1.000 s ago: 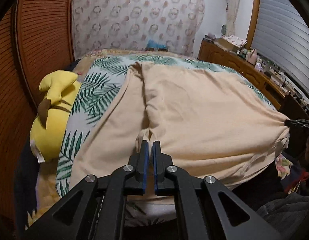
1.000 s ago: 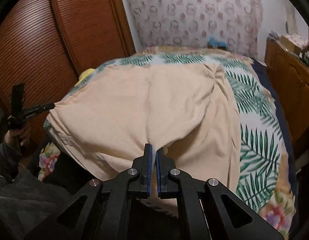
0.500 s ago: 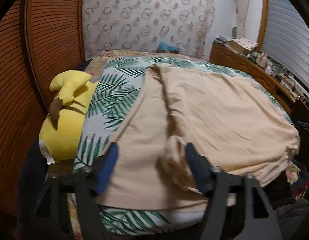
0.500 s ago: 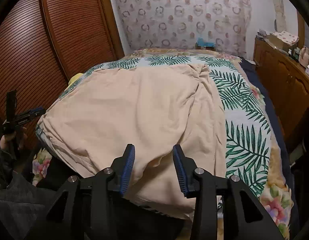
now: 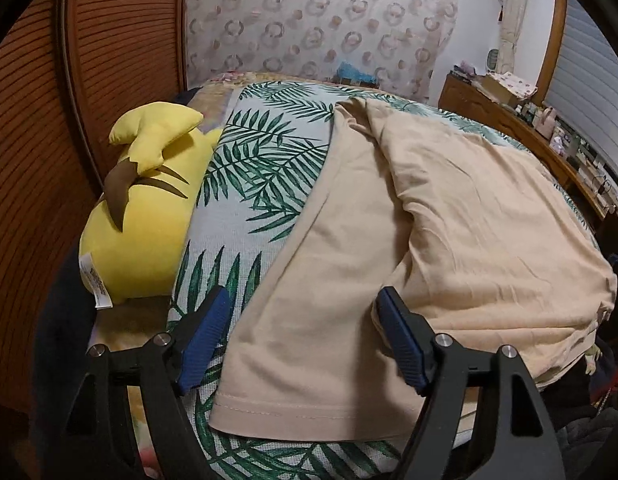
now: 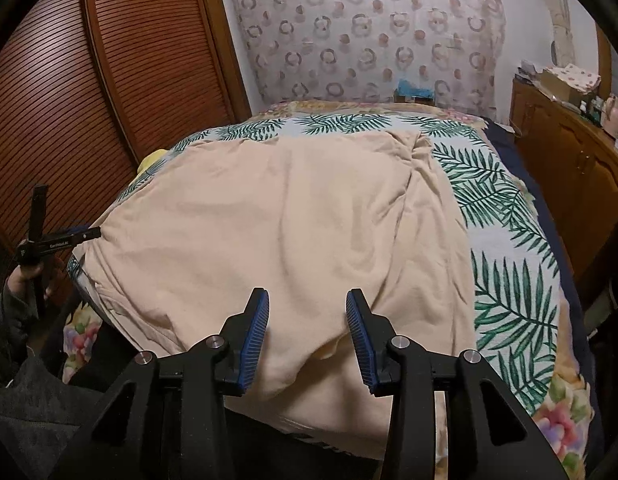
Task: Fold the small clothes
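Note:
A beige garment [image 5: 449, 232] lies spread on the bed, its sides folded over the middle; it also shows in the right wrist view [image 6: 293, 224]. My left gripper [image 5: 305, 322] is open and empty, its blue pads on either side of the garment's near hem. My right gripper [image 6: 307, 326] is open and empty just above the garment's near edge. The left gripper [image 6: 83, 234] shows in the right wrist view at the garment's left corner.
The bed has a palm-leaf cover [image 5: 265, 152] [image 6: 505, 256]. A yellow plush toy [image 5: 145, 216] lies at the bed's left side by the slatted wooden doors [image 6: 109, 100]. A wooden dresser [image 6: 577, 160] with clutter stands to the right.
Both grippers were shut on the garment's edge one second ago. Both have opened and let the cloth drop onto the bed, then drawn back a little.

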`<state>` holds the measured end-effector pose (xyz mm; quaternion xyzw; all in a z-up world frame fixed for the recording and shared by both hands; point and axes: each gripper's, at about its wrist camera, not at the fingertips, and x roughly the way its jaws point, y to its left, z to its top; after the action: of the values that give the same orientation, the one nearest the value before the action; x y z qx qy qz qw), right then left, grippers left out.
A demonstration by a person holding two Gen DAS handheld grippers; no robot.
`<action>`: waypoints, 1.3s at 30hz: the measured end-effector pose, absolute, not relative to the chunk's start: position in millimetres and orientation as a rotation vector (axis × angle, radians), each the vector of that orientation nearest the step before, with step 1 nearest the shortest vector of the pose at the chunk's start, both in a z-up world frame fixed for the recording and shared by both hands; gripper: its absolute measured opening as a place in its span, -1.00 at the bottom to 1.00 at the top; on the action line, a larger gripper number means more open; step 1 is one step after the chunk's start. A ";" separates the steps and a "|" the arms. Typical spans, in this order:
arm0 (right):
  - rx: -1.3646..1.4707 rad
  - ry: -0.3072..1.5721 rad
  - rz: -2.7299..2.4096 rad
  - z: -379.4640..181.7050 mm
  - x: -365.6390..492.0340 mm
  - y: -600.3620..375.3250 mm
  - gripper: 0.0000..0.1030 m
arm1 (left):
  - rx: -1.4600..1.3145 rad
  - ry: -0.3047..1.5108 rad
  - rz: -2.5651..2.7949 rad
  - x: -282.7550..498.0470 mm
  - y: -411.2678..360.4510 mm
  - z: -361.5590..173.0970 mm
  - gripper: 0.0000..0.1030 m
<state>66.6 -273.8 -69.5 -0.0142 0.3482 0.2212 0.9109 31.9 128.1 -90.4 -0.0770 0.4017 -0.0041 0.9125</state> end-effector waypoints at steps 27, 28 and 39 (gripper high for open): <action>-0.025 0.734 0.412 -84.1 74.7 -289.4 -0.18 | -0.072 0.831 -0.150 29.2 85.8 -76.4 -0.87; -0.023 0.734 0.408 -85.0 74.4 -291.2 -0.18 | -0.081 0.812 -0.168 26.6 82.2 -70.5 -0.87; 0.037 0.724 0.360 -89.7 67.8 -334.4 -0.18 | -0.057 0.652 -0.395 36.9 -1.6 4.6 -0.88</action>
<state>67.8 -334.4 -89.7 0.0181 0.3523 0.1751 0.9192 36.9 -1.6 4.6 -0.0279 0.3182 -0.1926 0.9278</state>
